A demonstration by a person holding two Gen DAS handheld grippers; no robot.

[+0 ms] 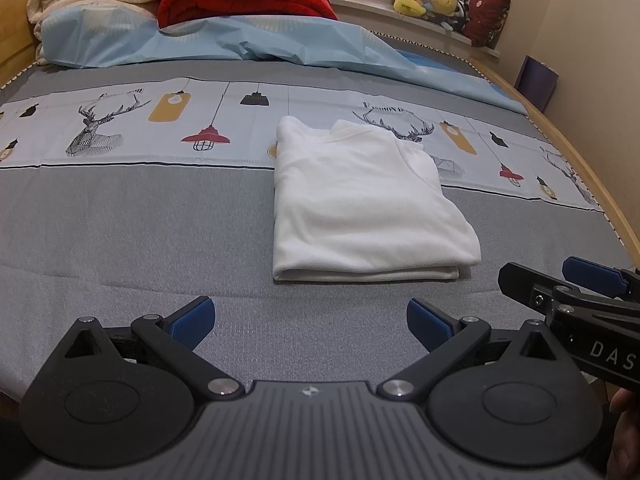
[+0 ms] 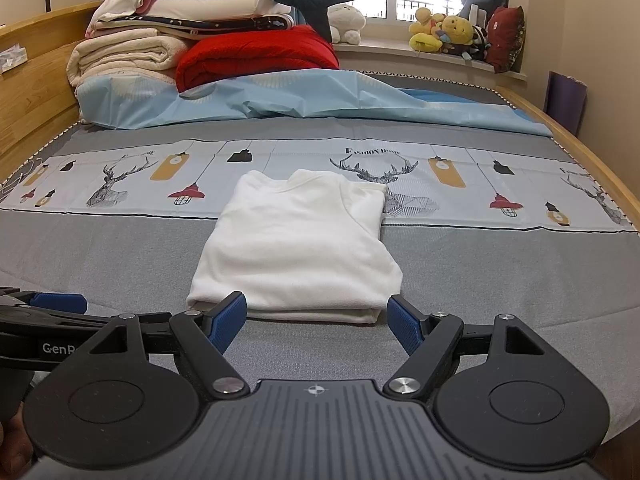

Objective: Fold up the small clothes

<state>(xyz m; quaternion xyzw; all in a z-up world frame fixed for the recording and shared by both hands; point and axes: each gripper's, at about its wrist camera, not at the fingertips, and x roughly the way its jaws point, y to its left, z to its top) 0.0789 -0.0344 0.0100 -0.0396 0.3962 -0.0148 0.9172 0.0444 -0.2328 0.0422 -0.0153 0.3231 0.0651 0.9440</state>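
Your left claw stands wide open and holds nothing; its blue pads hang over bare grey bedspread, well short of the garment. Your right claw is open as well and empty, its two fingers spread either side of the near folded edge of the white shirt, just beside that edge; you cannot tell from these views whether the pads touch the cloth. In the left wrist view the right claw comes in at the right edge, close beside the left one, with one blue pad showing; in the right wrist view the left claw shows at the left edge in the same way.

The white shirt lies folded into a neat rectangle on the bed, its collar at the far end and its thick folded edge toward you. Its near half rests on the plain grey part of the bedspread and its far half overlaps the pale printed band of deer heads and hanging lamps.

Beyond the band a light blue sheet lies rumpled across the bed. Behind that, a red quilt sits beside a stack of folded cream blankets against the wooden headboard. Stuffed toys line the window sill at the far right.
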